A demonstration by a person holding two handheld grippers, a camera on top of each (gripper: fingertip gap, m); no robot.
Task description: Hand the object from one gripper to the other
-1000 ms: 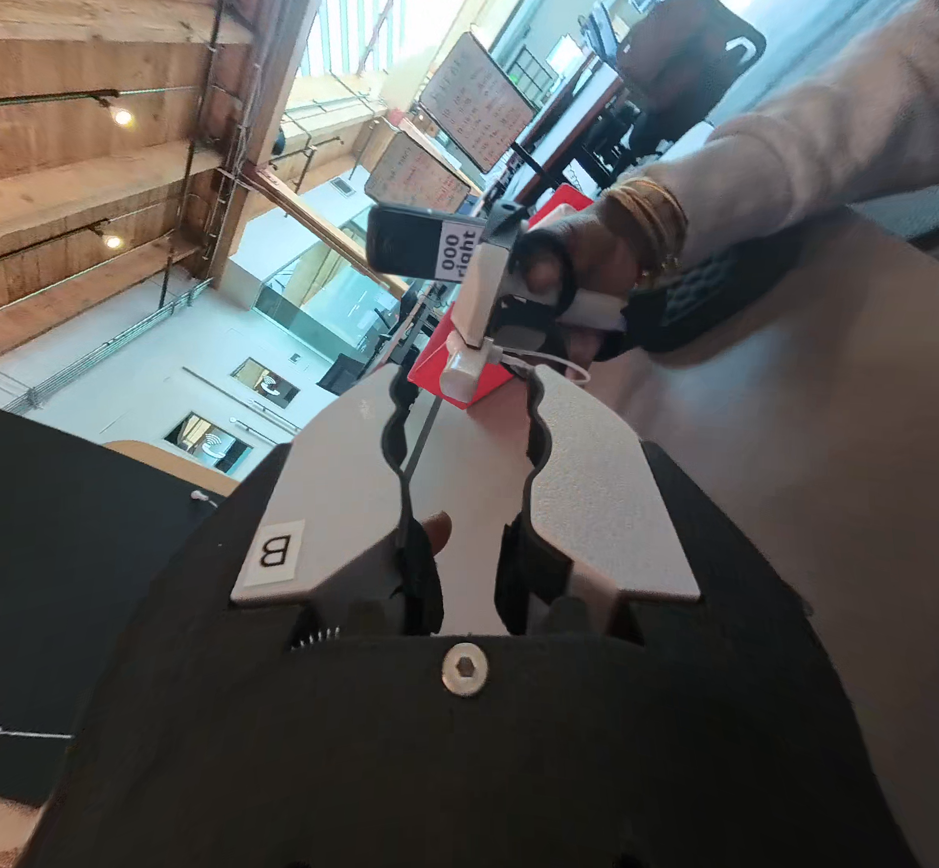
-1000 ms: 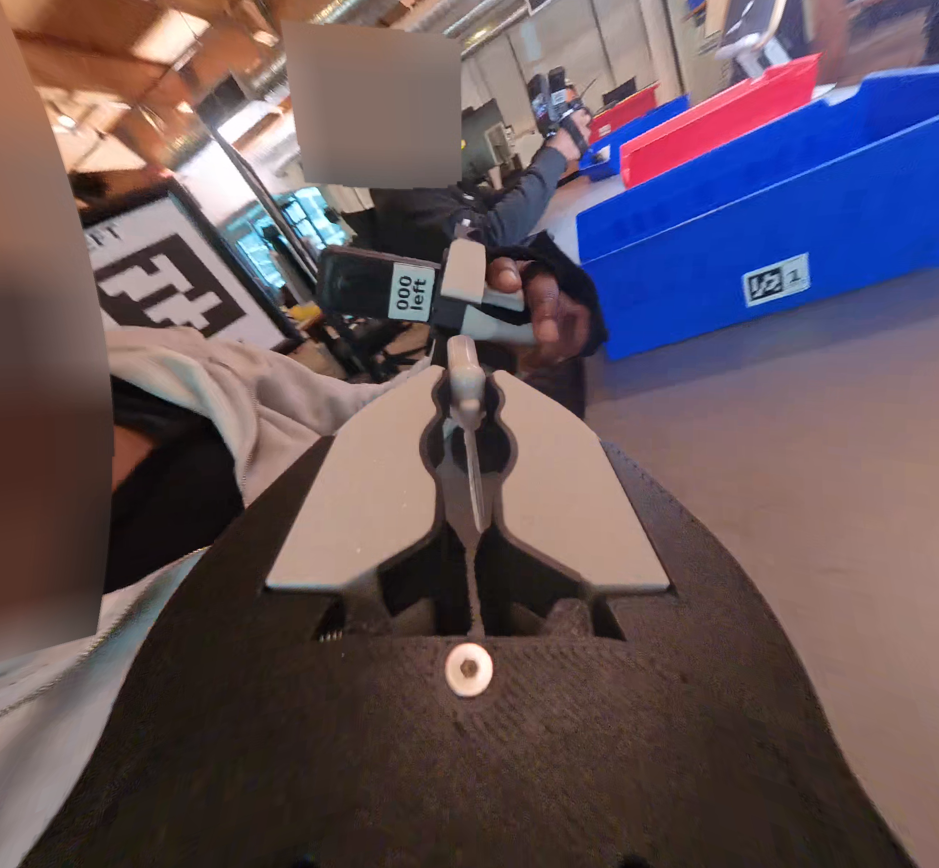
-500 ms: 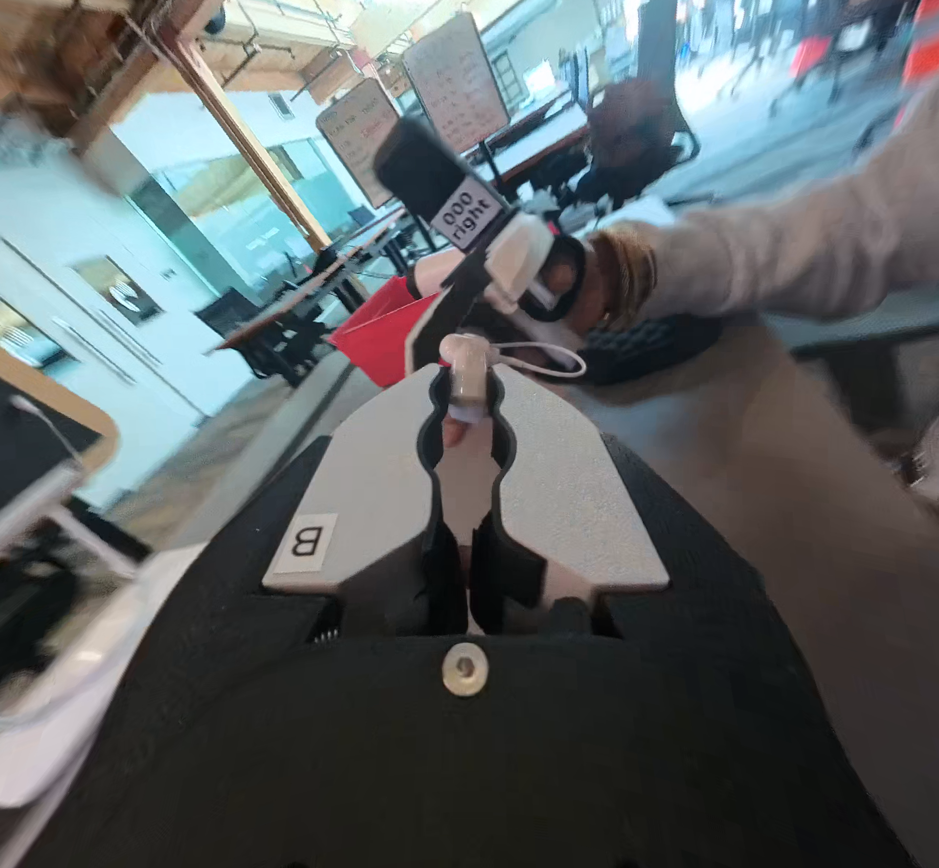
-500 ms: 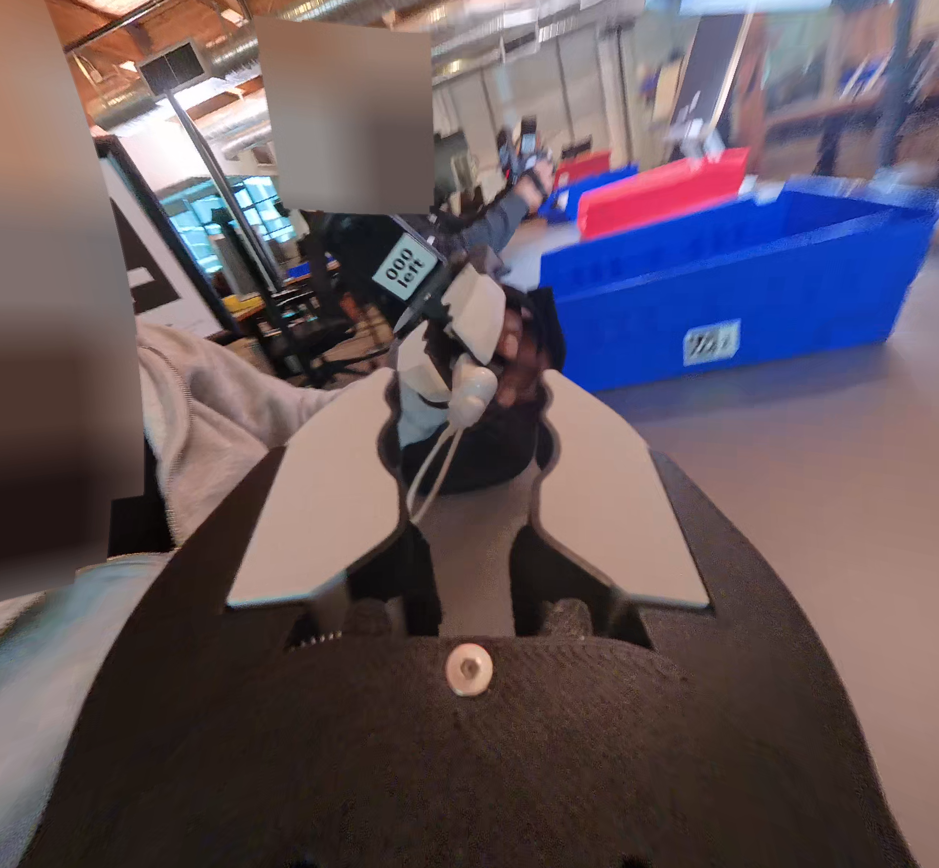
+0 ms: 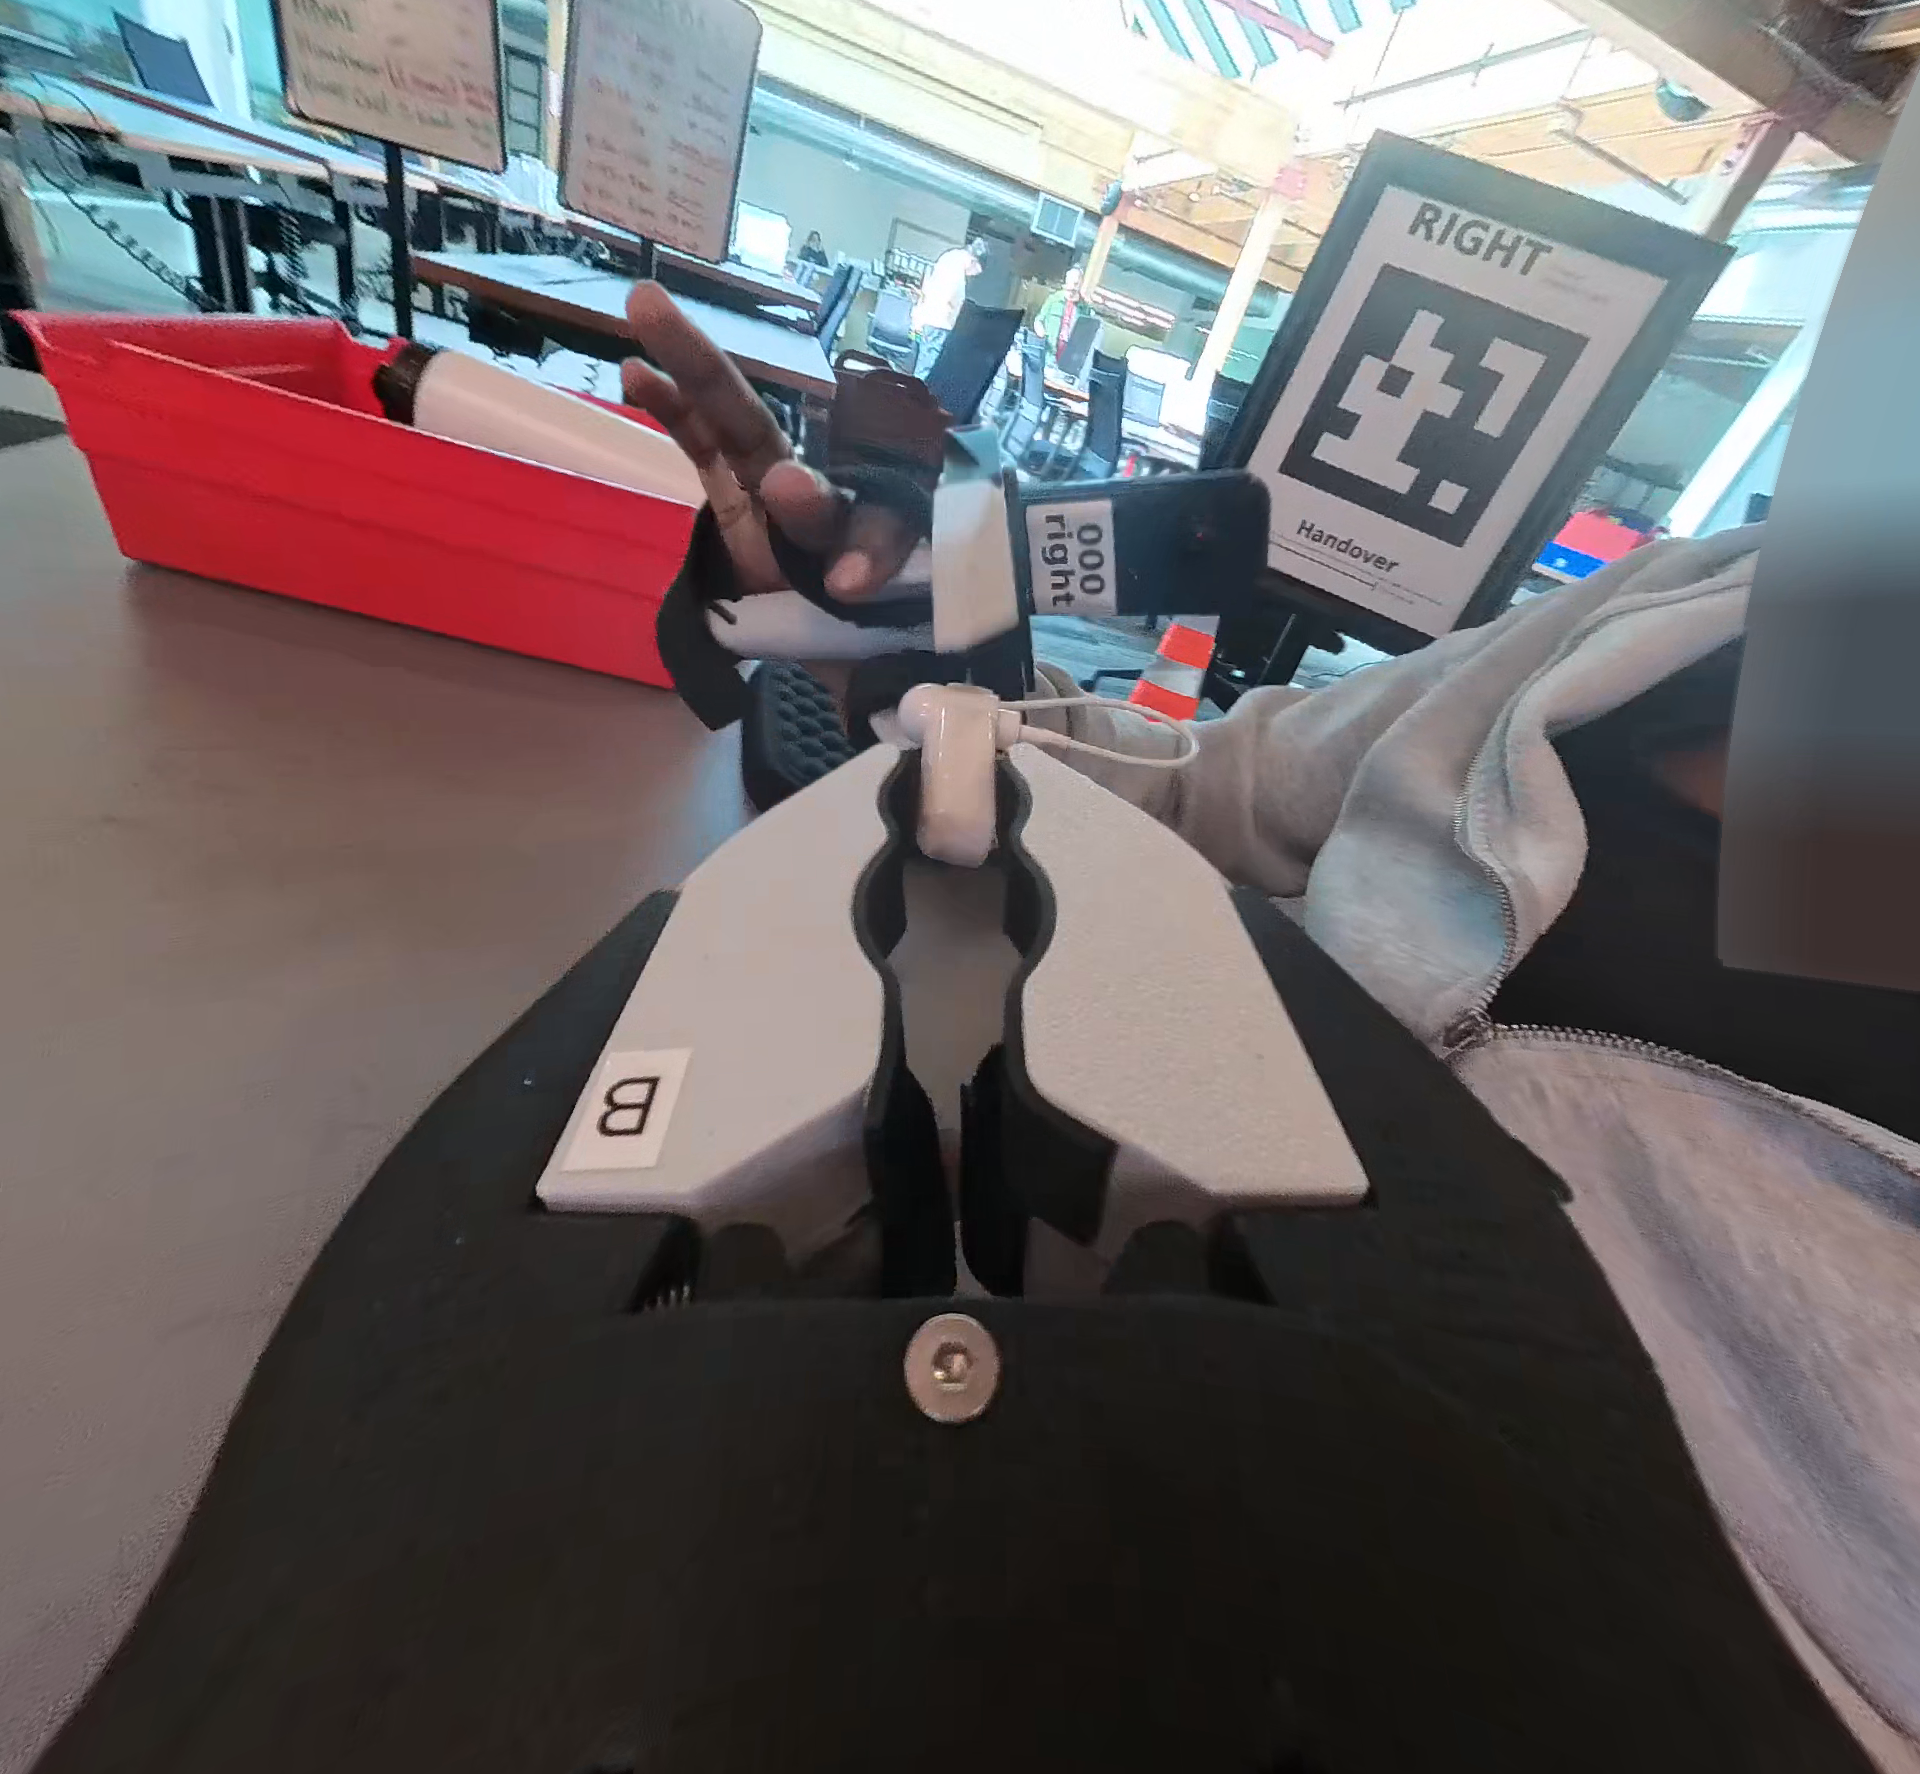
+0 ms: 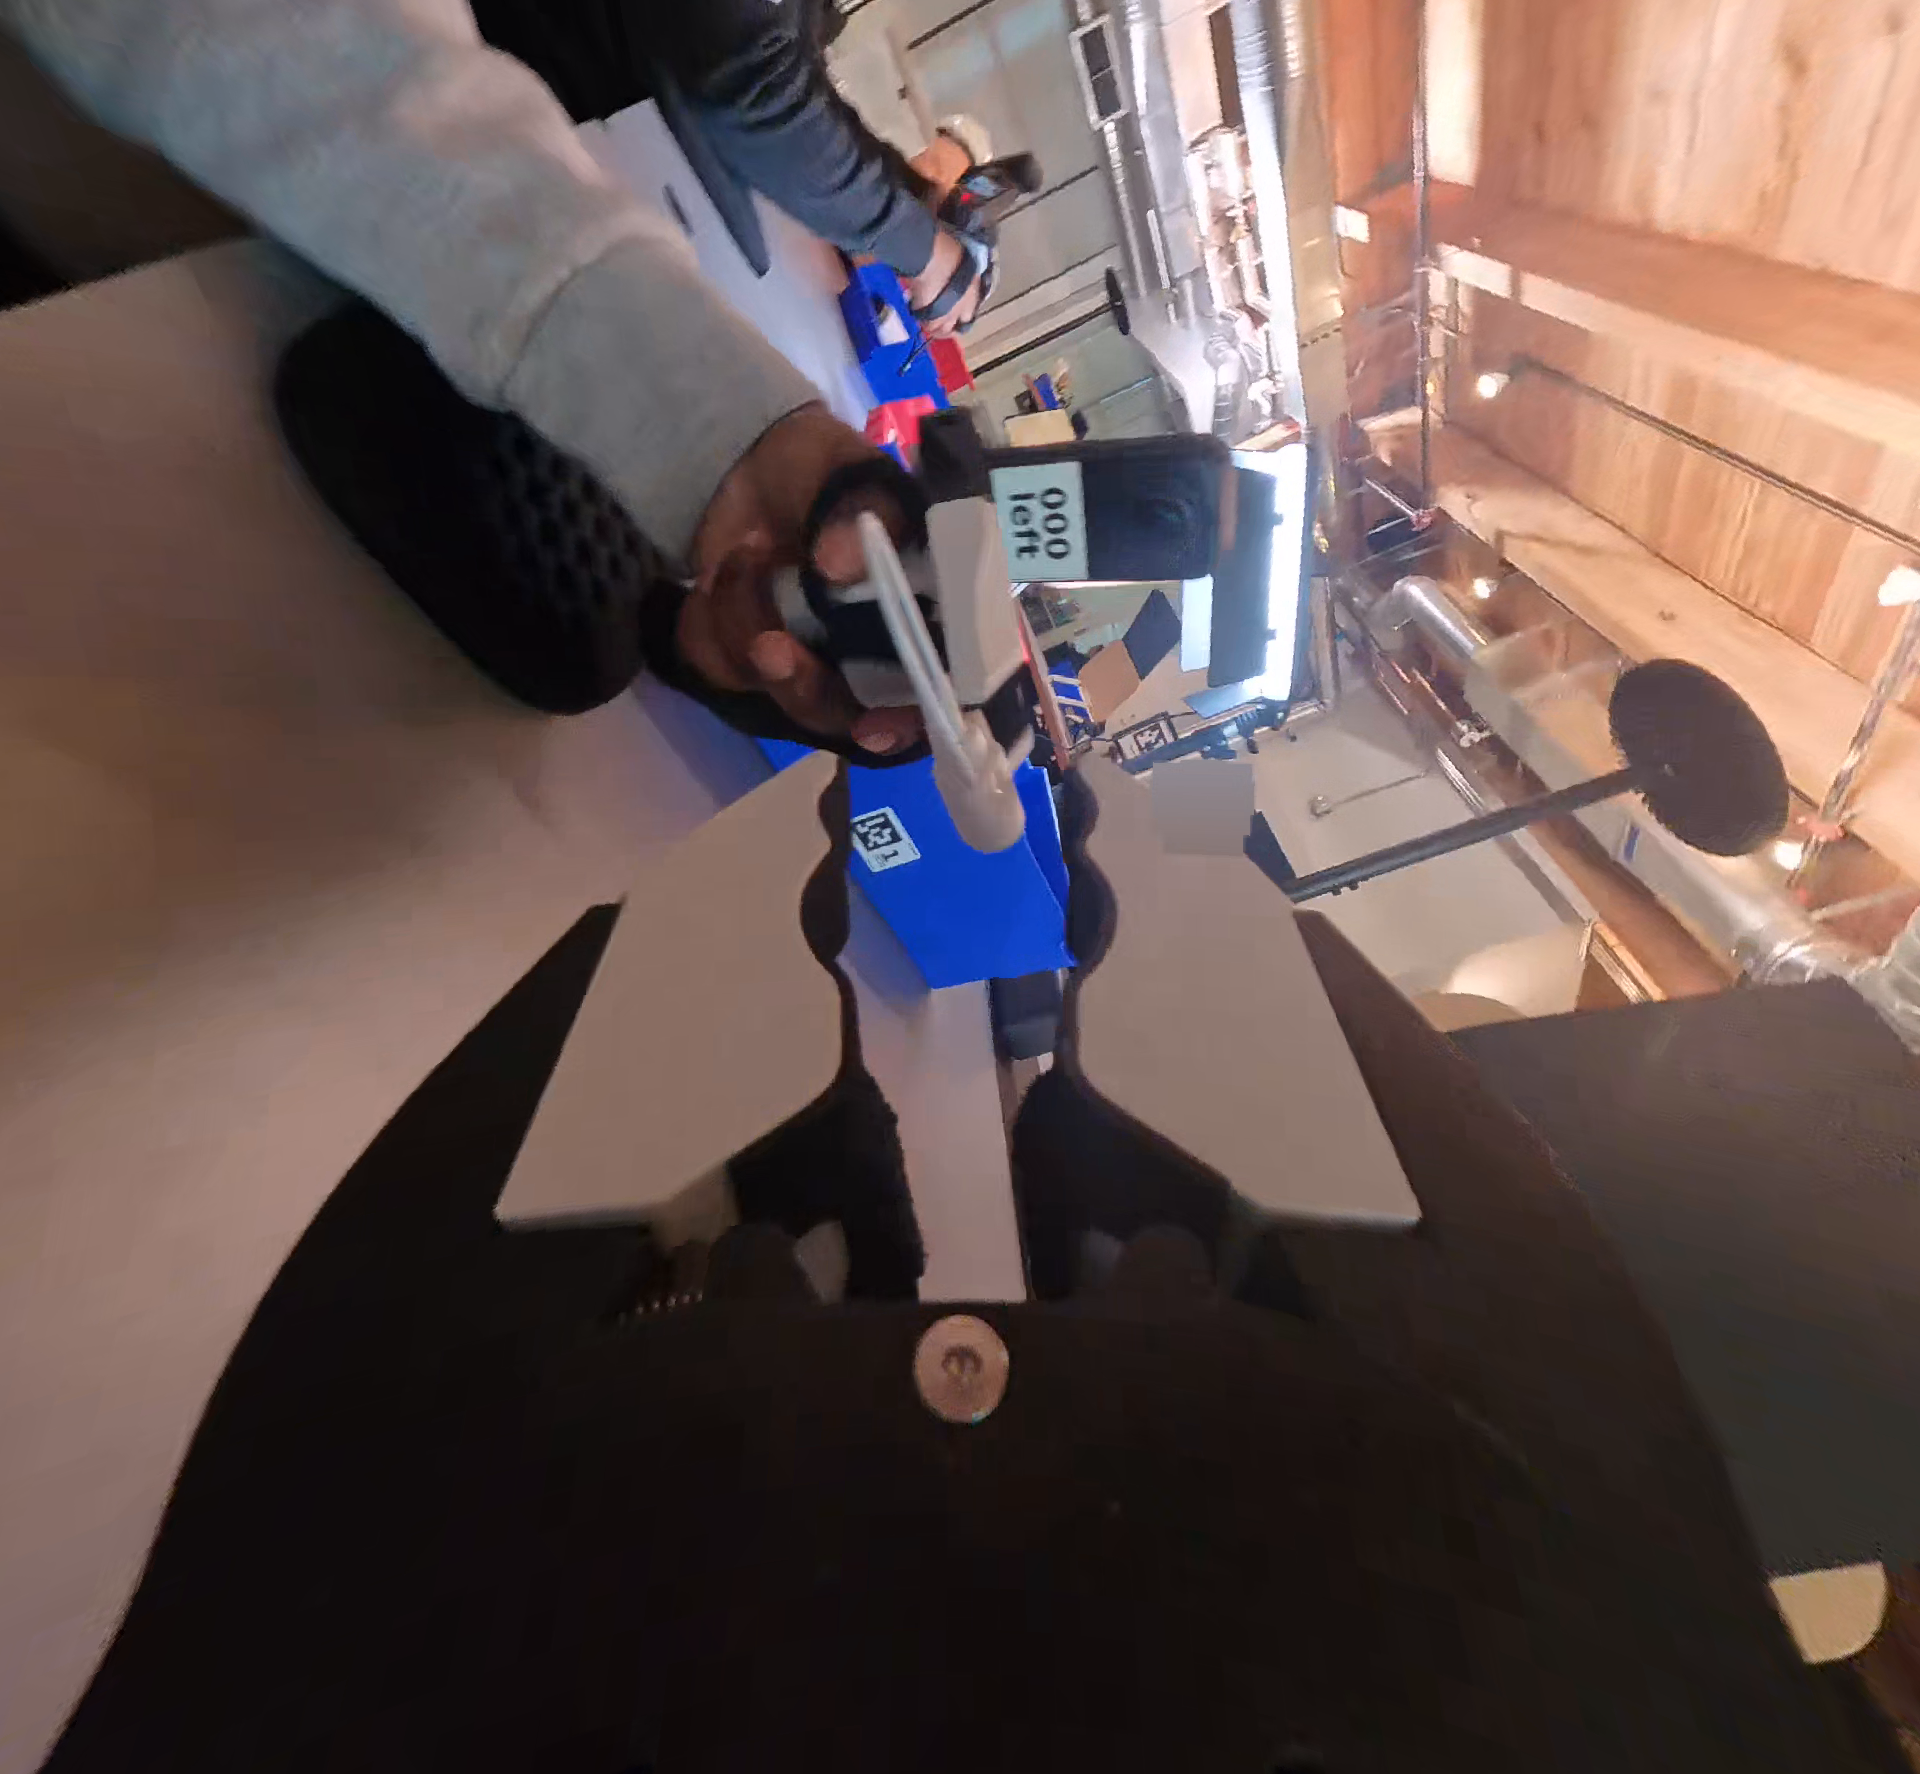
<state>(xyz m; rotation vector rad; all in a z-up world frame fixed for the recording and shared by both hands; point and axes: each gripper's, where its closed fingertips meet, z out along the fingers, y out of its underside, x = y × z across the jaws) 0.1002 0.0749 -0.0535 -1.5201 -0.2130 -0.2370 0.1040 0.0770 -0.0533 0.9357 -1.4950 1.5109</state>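
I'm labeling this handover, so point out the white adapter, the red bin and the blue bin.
white adapter (image 5: 951, 789), left wrist view, its body between the fingertips.
red bin (image 5: 364, 519), left wrist view, its near wall.
blue bin (image 6: 961, 903), right wrist view, its side wall.

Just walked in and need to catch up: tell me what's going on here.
A person holds a two-finger gripper in each hand, passing a small white adapter with a looped cable between them. The left gripper is shut on the adapter's body. The right gripper is open, its fingers spread with nothing between them, though the adapter shows just beyond its tips. A red bin sits on the table behind.
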